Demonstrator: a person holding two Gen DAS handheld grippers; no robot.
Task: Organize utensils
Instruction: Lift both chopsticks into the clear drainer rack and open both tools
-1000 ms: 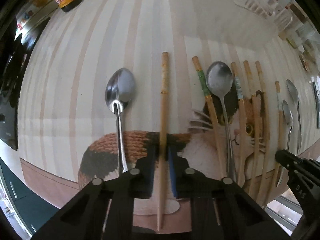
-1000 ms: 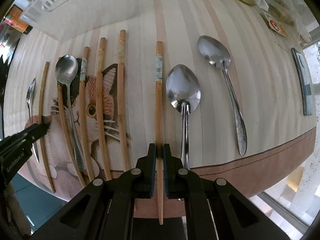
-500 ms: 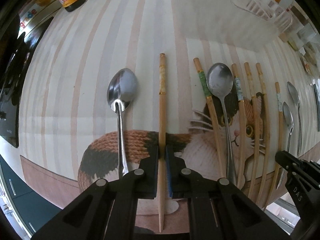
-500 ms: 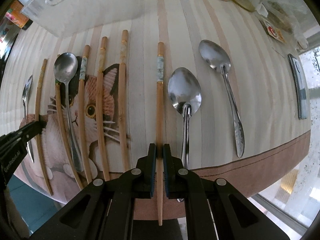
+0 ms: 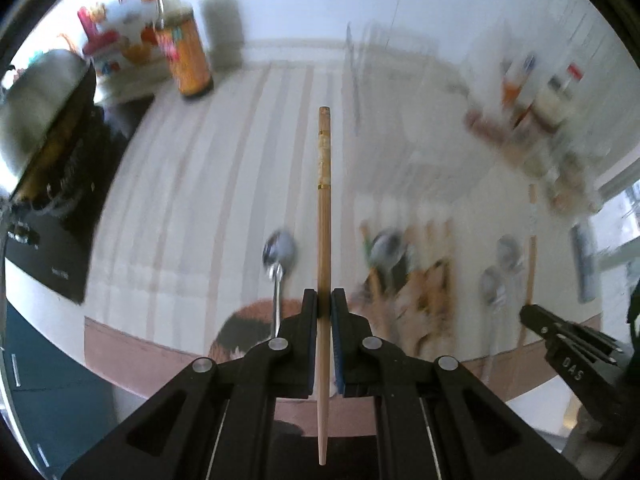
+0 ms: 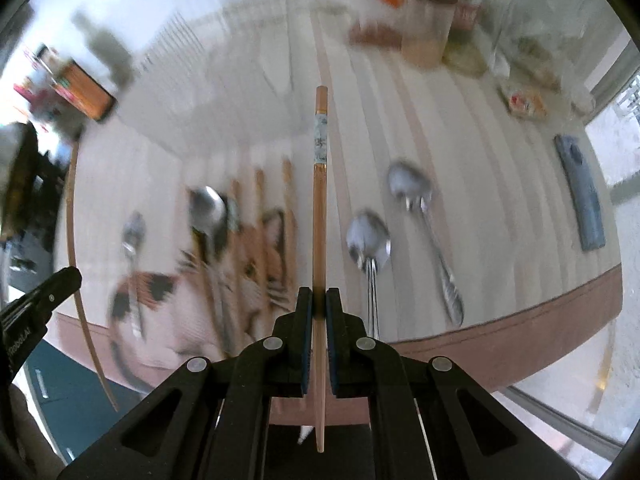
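Each chopstick runs straight ahead along its gripper's fingers, clear above the striped mat (image 5: 248,152): yellow-banded chopstick (image 5: 324,216) pinched in left gripper (image 5: 324,312), blue-banded chopstick (image 6: 319,216) in right gripper (image 6: 319,308), rack (image 5: 384,64) beyond, nearer left.

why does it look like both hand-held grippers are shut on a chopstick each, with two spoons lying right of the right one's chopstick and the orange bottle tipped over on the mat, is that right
Nearly. The orange bottle is not tipped over: the left wrist view shows it standing upright at the far edge of the mat. The rest holds: the left hand-held gripper and right hand-held gripper each clamp a chopstick, with two spoons to its right.
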